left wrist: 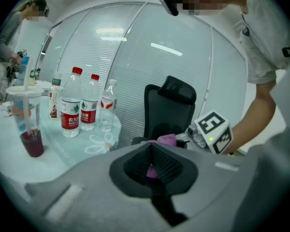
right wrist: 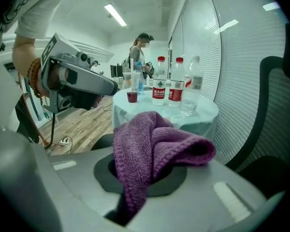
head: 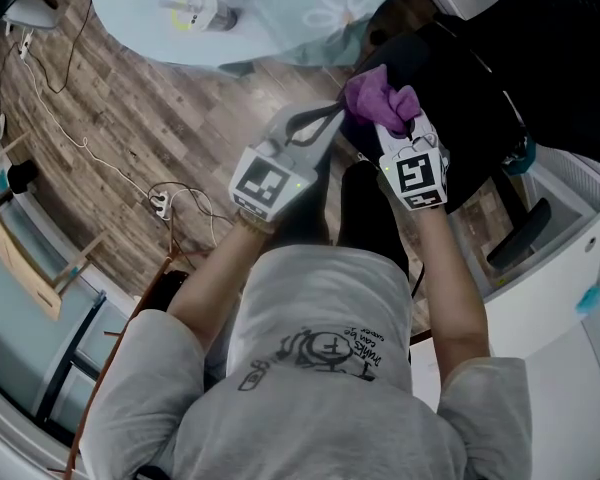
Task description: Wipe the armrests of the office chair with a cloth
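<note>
Purple cloth (head: 378,96) bunches in the right gripper's (head: 404,128) clamped jaws over the office chair (head: 480,78); the left gripper (head: 336,110), at its 9 o'clock, pinches an edge.

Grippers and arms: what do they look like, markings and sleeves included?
The left gripper and right gripper are light grey, darker inside the jaws; each carries a white cube with black square markers and a green light. The person wears a grey short-sleeved T-shirt with dark print and a brown beaded bracelet on the left wrist.
</note>
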The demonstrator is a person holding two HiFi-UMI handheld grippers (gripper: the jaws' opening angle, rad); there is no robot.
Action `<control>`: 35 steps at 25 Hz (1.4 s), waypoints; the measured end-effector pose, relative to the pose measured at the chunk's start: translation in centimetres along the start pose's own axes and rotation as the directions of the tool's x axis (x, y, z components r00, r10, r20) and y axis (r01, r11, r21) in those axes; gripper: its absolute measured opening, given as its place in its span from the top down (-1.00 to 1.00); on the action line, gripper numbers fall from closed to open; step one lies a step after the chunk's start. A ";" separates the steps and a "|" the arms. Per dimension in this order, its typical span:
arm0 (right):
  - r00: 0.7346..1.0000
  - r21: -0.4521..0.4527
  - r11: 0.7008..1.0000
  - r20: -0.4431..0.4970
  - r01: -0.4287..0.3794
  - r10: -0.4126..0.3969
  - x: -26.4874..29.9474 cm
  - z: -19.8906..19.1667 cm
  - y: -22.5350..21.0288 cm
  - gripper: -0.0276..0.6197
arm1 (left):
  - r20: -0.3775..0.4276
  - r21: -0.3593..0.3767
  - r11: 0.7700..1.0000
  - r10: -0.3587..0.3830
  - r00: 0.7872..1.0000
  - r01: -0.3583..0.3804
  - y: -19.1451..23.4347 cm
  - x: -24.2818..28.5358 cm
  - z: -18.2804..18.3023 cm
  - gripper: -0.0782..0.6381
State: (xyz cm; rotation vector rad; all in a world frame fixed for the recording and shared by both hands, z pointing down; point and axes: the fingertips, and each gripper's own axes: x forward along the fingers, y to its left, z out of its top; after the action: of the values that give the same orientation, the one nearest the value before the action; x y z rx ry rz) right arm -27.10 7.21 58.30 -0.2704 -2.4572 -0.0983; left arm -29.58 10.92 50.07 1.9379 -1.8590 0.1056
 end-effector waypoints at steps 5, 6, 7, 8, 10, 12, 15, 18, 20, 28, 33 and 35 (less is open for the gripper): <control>1.000 -0.012 1.000 -0.010 0.029 -0.029 0.3 0.0 -3.3 0.81 | -0.001 -0.001 1.000 -0.010 1.000 0.010 -0.1 0.4 0.1 0.78; 0.999 -0.017 0.999 -0.012 0.034 -0.034 0.4 0.0 -4.0 0.81 | -0.002 -0.001 1.000 -0.011 1.000 0.011 -0.1 0.4 0.1 0.78; 0.999 -0.021 0.999 -0.013 0.039 -0.039 0.6 0.0 -4.6 0.81 | -0.002 -0.002 1.000 -0.012 1.000 0.012 -0.1 0.5 0.1 0.78; 0.999 -0.022 0.999 -0.015 0.045 -0.045 0.7 0.0 -5.2 0.81 | -0.002 -0.003 1.000 -0.012 1.000 0.012 0.0 0.5 0.1 0.78; 0.998 -0.012 0.998 -0.018 0.061 -0.061 0.9 -0.1 -6.6 0.81 | -0.003 -0.005 1.000 -0.013 1.000 0.013 0.0 0.5 0.1 0.78; 0.996 0.002 0.997 -0.026 0.080 -0.080 1.0 -0.3 -8.2 0.81 | -0.004 -0.006 1.000 -0.013 1.000 0.013 0.1 0.6 0.0 0.78; 0.993 -0.005 0.994 -0.039 0.108 -0.108 1.3 -0.3 -10.4 0.81 | -0.006 -0.006 1.000 -0.009 1.000 0.009 0.2 0.6 -0.1 0.78; 0.989 -0.008 0.990 -0.051 0.140 -0.140 1.4 -0.4 -12.5 0.81 | -0.008 -0.011 1.000 -0.007 1.000 0.007 0.2 0.5 -0.3 0.78; 0.986 0.001 0.987 -0.058 0.160 -0.159 1.4 -0.5 -13.8 0.81 | -0.009 -0.012 1.000 -0.006 1.000 0.006 0.1 0.5 -0.4 0.78; 0.986 0.014 0.987 -0.047 0.163 -0.162 1.3 -0.1 -12.0 0.81 | -0.002 -0.024 1.000 0.004 1.000 -0.004 0.2 0.0 -0.3 0.78; 0.992 0.004 0.992 -0.024 0.125 -0.124 1.1 0.2 -8.8 0.81 | 0.003 -0.016 1.000 0.007 1.000 -0.007 0.3 -0.2 -0.1 0.78; 0.994 -0.006 0.994 -0.018 0.105 -0.105 1.0 0.3 -7.3 0.81 | 0.004 -0.017 1.000 0.009 1.000 -0.009 0.4 -0.3 -0.1 0.78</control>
State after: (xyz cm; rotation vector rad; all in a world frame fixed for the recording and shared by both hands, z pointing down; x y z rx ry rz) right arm -29.65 0.30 58.68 -0.1412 -2.4524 -0.1518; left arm -29.93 11.22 50.15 1.9198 -1.8652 0.0891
